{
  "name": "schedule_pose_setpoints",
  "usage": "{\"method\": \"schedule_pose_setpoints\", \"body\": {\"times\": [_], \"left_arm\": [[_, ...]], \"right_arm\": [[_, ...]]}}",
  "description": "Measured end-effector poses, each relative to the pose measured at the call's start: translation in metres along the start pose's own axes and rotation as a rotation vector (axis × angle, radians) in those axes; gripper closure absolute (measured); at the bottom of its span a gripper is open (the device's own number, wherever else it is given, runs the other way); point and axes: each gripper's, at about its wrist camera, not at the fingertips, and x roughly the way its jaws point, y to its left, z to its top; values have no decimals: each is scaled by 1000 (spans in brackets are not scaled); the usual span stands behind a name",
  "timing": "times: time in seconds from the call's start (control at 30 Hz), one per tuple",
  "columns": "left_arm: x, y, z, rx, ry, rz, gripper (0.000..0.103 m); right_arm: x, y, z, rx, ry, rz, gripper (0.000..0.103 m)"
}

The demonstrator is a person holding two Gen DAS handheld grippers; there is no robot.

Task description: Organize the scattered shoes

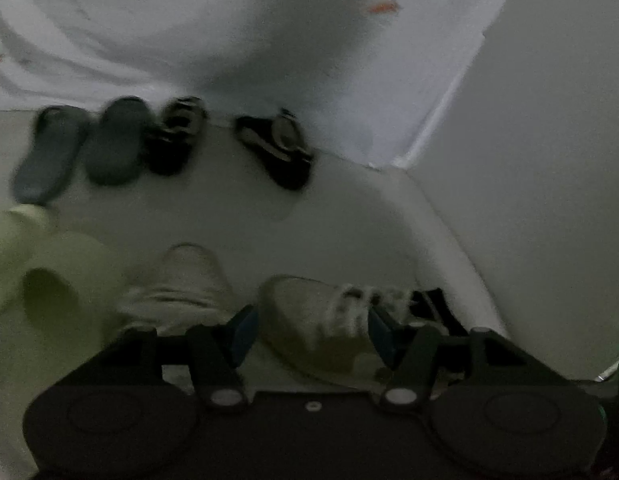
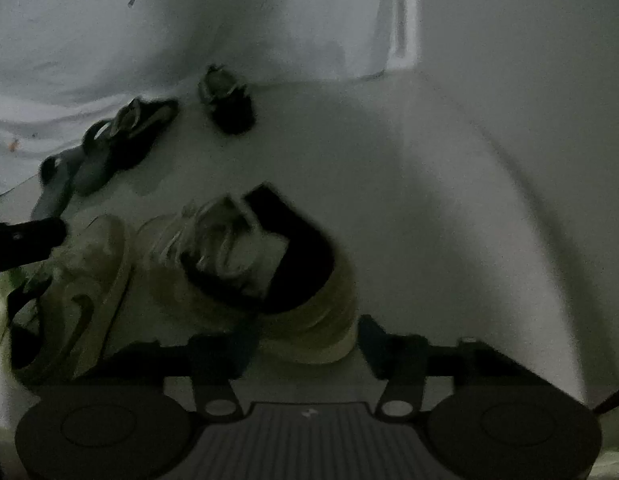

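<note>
Two cream sneakers lie side by side on the pale floor. The one with the black collar (image 2: 213,248) has its heel between the fingers of my right gripper (image 2: 307,342), whose pads press on both sides of it. That same sneaker (image 1: 309,320) shows toe-first between the fingers of my left gripper (image 1: 313,334), which stands open and appears to hover over it. The second sneaker (image 1: 181,280) (image 2: 85,292) lies just left of it. In the right wrist view the left gripper's dark finger (image 2: 29,236) reaches in above this second sneaker.
Along the back wall stand two grey-blue slippers (image 1: 49,156) (image 1: 115,140) and two black sandals (image 1: 175,136) (image 1: 277,148). Pale green shoes (image 1: 33,272) lie at the left. A white sheet (image 1: 149,40) hangs behind, and a wall (image 1: 529,160) closes the right side.
</note>
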Motion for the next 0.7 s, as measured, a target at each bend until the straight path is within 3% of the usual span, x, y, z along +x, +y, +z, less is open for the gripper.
{"method": "schedule_pose_setpoints", "body": {"times": [0.23,0.33,0.7], "left_arm": [[-14,16,-1,-66,-32,54,41],[-17,17,0,-70,-52,70,41],[-13,33,13,-123,-101,122,41]], "right_arm": [[27,17,-2,-44,104,-1,60],[33,16,4,-38,122,-53,71],[68,2,41,-16,57,-162,71]]}}
